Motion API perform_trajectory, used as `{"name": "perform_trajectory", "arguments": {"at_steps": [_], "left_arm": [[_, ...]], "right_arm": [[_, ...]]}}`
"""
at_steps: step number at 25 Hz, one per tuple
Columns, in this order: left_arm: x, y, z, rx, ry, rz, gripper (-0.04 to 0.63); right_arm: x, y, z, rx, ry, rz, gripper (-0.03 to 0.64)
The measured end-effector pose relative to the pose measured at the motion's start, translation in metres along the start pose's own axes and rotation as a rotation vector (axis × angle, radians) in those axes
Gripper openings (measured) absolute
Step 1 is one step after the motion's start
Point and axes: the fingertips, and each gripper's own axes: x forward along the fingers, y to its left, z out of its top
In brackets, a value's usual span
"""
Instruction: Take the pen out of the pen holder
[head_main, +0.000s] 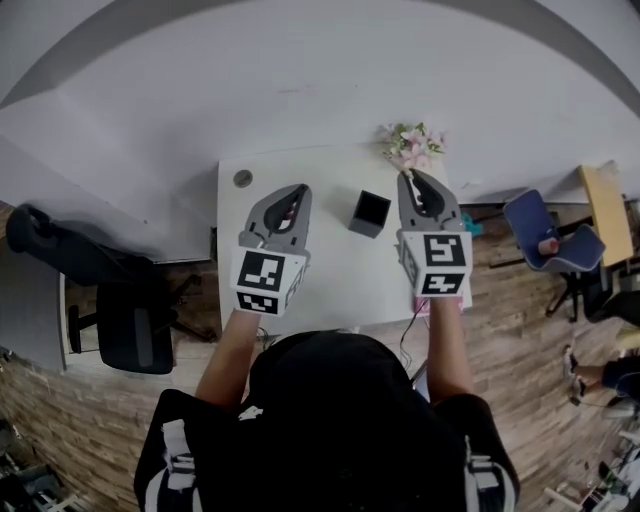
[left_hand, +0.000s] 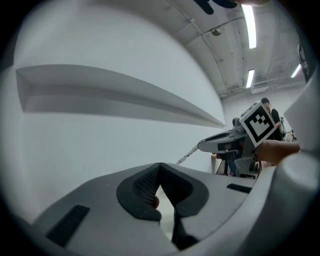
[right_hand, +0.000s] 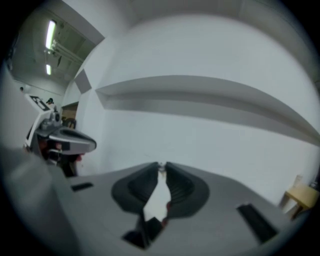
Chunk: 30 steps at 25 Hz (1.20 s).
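On the white table (head_main: 330, 290) stands the black square pen holder (head_main: 370, 212), between my two grippers; I see no pen sticking out of it. My right gripper (head_main: 408, 177) is raised to the holder's right, jaws closed. In the left gripper view a thin white pen (left_hand: 187, 156) juts from the right gripper's (left_hand: 201, 146) tips. The right gripper view shows only a small bit of it pinched at the tips of the right gripper (right_hand: 162, 165). My left gripper (head_main: 300, 189) hovers left of the holder, and the left gripper (left_hand: 159, 166) is shut and holds nothing.
A pot of pink flowers (head_main: 412, 146) stands at the table's back right corner, and a small round object (head_main: 243, 179) at its back left. A black office chair (head_main: 120, 310) is to the left, a blue chair (head_main: 545, 240) to the right. Both gripper views face the white wall.
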Motion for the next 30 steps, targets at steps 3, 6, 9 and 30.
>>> {"name": "perform_trajectory", "arguments": {"at_steps": [3, 6, 9, 30], "left_arm": [[-0.002, -0.001, 0.013, 0.036, -0.038, -0.004, 0.020], [-0.004, 0.000, 0.020, 0.031, -0.055, -0.007, 0.020], [-0.006, 0.000, 0.025, 0.041, -0.061, -0.007, 0.020], [-0.008, 0.006, 0.032, 0.035, -0.086, -0.011, 0.020]], "right_arm": [[-0.005, 0.002, 0.011, 0.012, -0.036, -0.003, 0.072], [-0.008, 0.005, 0.021, 0.013, -0.067, -0.001, 0.072], [-0.012, 0.006, 0.029, 0.017, -0.093, -0.005, 0.072], [-0.014, 0.013, 0.030, -0.017, -0.099, -0.009, 0.072]]}}
